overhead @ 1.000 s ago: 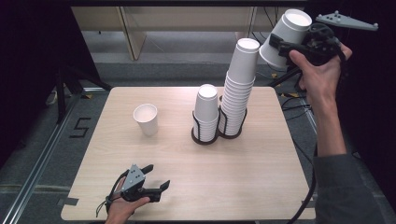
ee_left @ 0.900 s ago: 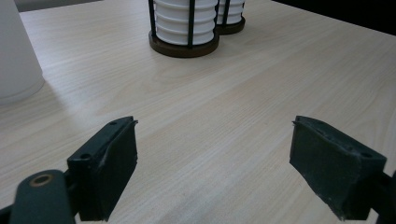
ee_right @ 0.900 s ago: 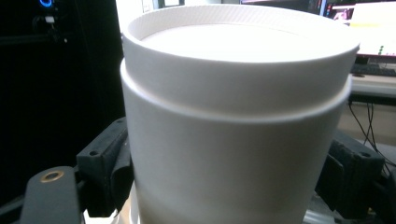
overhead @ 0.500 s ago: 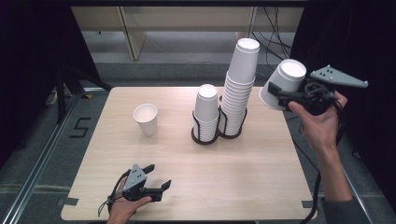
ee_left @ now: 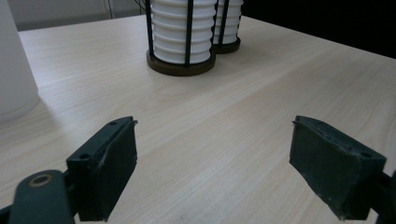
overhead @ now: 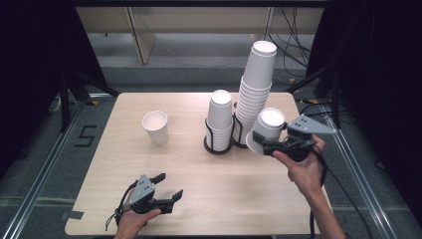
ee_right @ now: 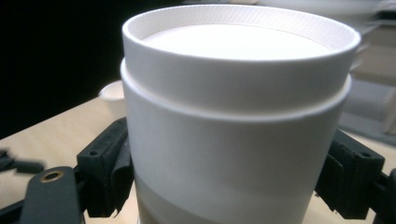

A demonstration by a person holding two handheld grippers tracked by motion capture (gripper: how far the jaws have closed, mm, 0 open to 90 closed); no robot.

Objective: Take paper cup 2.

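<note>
Held paper cup: upside down, clamped in right tongs, beside tall stack.
Left tongs: apart, empty, farther off on desk.

I count two grippers, one in each of my two hands: my left gripper and my right gripper. There is one table. On it stand two black wire cup holders, side by side, ahead of my left gripper and just left of my right one. Each bears one stack of upturned white cups, so two stacks: a short stack and a tall stack (the separate cups within them I cannot count surely). Loose cups number two: one single cup upright on the table ahead of my left gripper, and one held cup between my right gripper's jaws
</note>
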